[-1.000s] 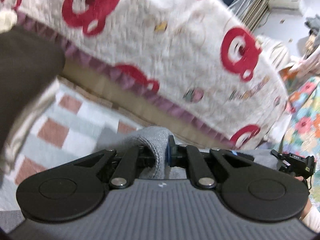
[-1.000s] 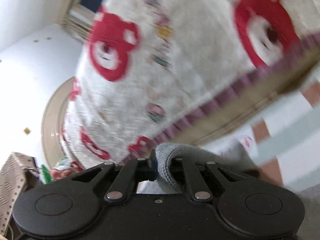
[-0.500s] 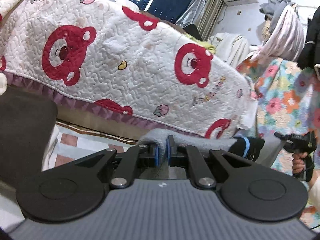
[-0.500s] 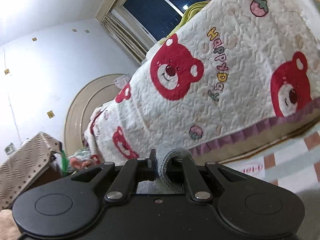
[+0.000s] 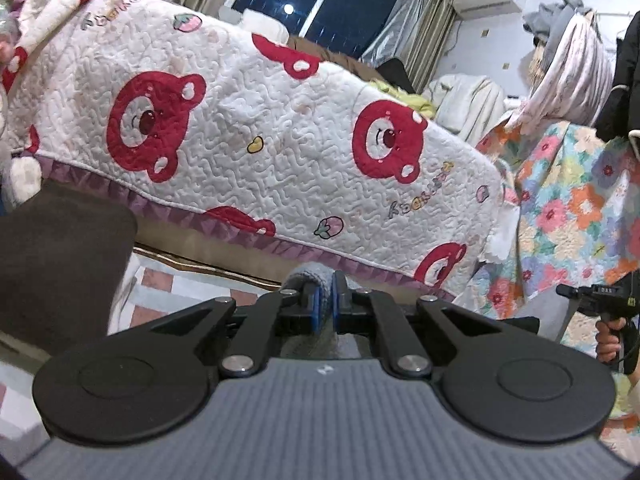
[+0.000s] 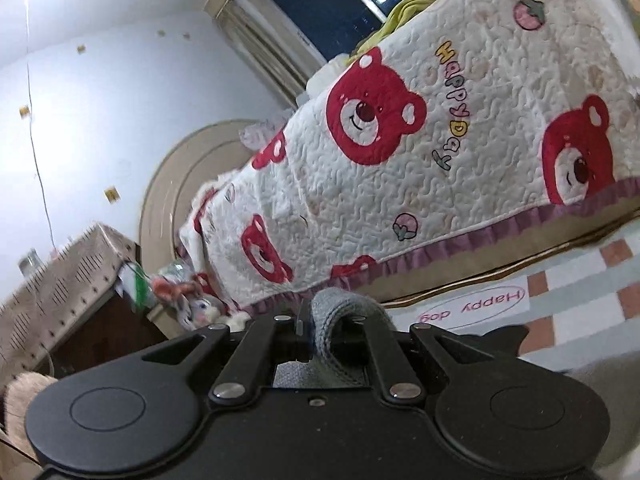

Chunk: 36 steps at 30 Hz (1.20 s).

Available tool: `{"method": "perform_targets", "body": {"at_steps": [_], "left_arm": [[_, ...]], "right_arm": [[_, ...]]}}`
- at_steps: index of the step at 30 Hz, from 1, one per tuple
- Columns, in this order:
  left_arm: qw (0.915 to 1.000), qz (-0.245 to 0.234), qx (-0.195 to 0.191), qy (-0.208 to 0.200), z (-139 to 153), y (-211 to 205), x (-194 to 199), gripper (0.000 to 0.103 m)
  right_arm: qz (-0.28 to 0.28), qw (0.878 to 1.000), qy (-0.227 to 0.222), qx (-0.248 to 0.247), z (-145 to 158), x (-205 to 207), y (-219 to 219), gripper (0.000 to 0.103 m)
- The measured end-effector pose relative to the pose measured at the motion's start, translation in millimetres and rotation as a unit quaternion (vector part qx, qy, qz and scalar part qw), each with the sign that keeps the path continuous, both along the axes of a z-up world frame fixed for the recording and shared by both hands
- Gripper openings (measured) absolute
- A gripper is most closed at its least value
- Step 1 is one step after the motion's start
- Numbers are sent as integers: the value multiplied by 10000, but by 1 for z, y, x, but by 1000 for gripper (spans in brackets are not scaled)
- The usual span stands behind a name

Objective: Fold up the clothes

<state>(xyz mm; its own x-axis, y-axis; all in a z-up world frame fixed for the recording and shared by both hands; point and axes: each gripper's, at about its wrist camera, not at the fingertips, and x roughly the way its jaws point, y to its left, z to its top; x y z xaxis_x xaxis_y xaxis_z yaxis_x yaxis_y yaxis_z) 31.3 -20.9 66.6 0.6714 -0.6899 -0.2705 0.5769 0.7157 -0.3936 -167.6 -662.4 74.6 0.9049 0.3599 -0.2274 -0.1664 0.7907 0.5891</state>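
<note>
Both hand-held grippers, left (image 5: 325, 307) and right (image 6: 332, 322), are clamped on a grey knit garment (image 6: 340, 316), lifted before the bear quilt (image 5: 280, 132). Next, I'd guess: lay it flat for folding.

Grey knit garment (image 5: 306, 273) in black left hand-held gripper (image 5: 325, 307) w/ blue pads (image 5: 316, 309). Ahead: white quilt (image 5: 256, 128), red bears, purple trim. Right: floral blanket (image 5: 568, 208).

Right gripper (image 6: 320, 322): jaws closed on grey knit garment (image 6: 340, 320)
Behind: bear-print quilt (image 6: 420, 168) over bed
Floor: checked mat (image 6: 580, 300)
Left: brown cabinet (image 6: 76, 304)
</note>
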Motion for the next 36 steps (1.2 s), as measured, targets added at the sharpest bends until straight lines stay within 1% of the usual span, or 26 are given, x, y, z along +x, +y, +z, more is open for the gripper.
{"method": "perform_targets", "body": {"at_steps": [2, 5, 7, 8, 9, 10, 11, 12, 13, 14, 15, 16, 17, 18, 20, 21, 22, 24, 25, 26, 27, 29, 30, 31, 34, 36], "left_arm": [[9997, -53, 249, 67, 1, -17, 37, 5], [9938, 181, 980, 500, -22, -52, 126, 5], [9836, 398, 1632, 650, -48, -84, 180, 5], [9768, 502, 1976, 655, -60, -100, 202, 9], [9717, 580, 2180, 692, -73, -115, 221, 9], [9673, 650, 2335, 741, -87, -128, 237, 9], [9637, 791, 2397, 872, -101, -138, 249, 18], [9620, 986, 2333, 1022, -113, -144, 254, 33], [9604, 1189, 2234, 1167, -124, -148, 257, 41], [9597, 1231, 2206, 1231, -131, -153, 251, 45], [9595, 1216, 2204, 1266, -137, -158, 241, 45], [9593, 1200, 2202, 1301, -143, -163, 231, 45], [9590, 1185, 2199, 1336, -148, -167, 221, 46], [9588, 1170, 2197, 1371, -154, -172, 211, 46], [9582, 1139, 2193, 1441, -165, -182, 191, 46], [9579, 1123, 2190, 1476, -171, -187, 181, 46], [9576, 1108, 2188, 1511, -177, -192, 171, 47], [9569, 1077, 2183, 1581, -188, -201, 151, 48], [9566, 1061, 2181, 1616, -194, -206, 141, 49], [9562, 1046, 2178, 1651, -199, -211, 131, 49], [9533, 1093, 2204, 1751, -202, -217, 122, 49], [9451, 1231, 2273, 1998, -206, -232, 105, 49], [9430, 1237, 2280, 2083, -207, -239, 97, 49], [9412, 1216, 2296, 2161, -208, -246, 90, 49], [9352, 1172, 2252, 2470, -207, -269, 76, 49], [9345, 1119, 2179, 2585, -206, -284, 70, 49]], "right_arm": [[-7, 9996, 254, -135, 1, 37, -11, 8], [-152, 9963, 748, -398, -10, 114, -31, 8], [-248, 9922, 1076, -573, -17, 166, -45, 8], [-296, 9896, 1240, -661, -21, 192, -51, 8], [-344, 9867, 1403, -747, -24, 217, -58, 8], [-593, 9828, 1514, -876, -33, 244, -62, 8], [-856, 9780, 1591, -1040, -45, 267, -63, 8], [-1124, 9700, 1701, -1328, -58, 282, -61, 19], [-1421, 9583, 1827, -1678, -72, 295, -56, 32], [-1714, 9443, 1948, -2023, -87, 308, -51, 34], [-1912, 9374, 2014, -2104, -99, 311, -46, 34], [-2057, 9349, 2049, -2039, -111, 308, -40, 34], [-2062, 9403, 2047, -1770, -123, 301, -35, 34], [-1950, 9495, 1990, -1447, -134, 290, -27, 34], [-1687, 9634, 1772, -1093, -155, 265, -4, 37], [-1648, 9670, 1664, -1002, -166, 253, 7, 42], [-1650, 9695, 1564, -913, -177, 240, 19, 43], [-1740, 9721, 1507, -458, -206, 218, 35, 43], [-1745, 9674, 1823, -226, -216, 217, 42, 45], [-1653, 9617, 2186, -77, -219, 220, 47, 45], [-1466, 9641, 2216, -34, -217, 223, 51, 45], [-1145, 9741, 1932, -268, -207, 225, 60, 46], [-1116, 9745, 1903, -419, -205, 225, 63, 48], [-1104, 9737, 1949, -420, -206, 226, 62, 49], [-1066, 9702, 2165, -200, -215, 226, 54, 49], [-928, 9684, 2299, 274, -225, 228, 42, 49]]}}
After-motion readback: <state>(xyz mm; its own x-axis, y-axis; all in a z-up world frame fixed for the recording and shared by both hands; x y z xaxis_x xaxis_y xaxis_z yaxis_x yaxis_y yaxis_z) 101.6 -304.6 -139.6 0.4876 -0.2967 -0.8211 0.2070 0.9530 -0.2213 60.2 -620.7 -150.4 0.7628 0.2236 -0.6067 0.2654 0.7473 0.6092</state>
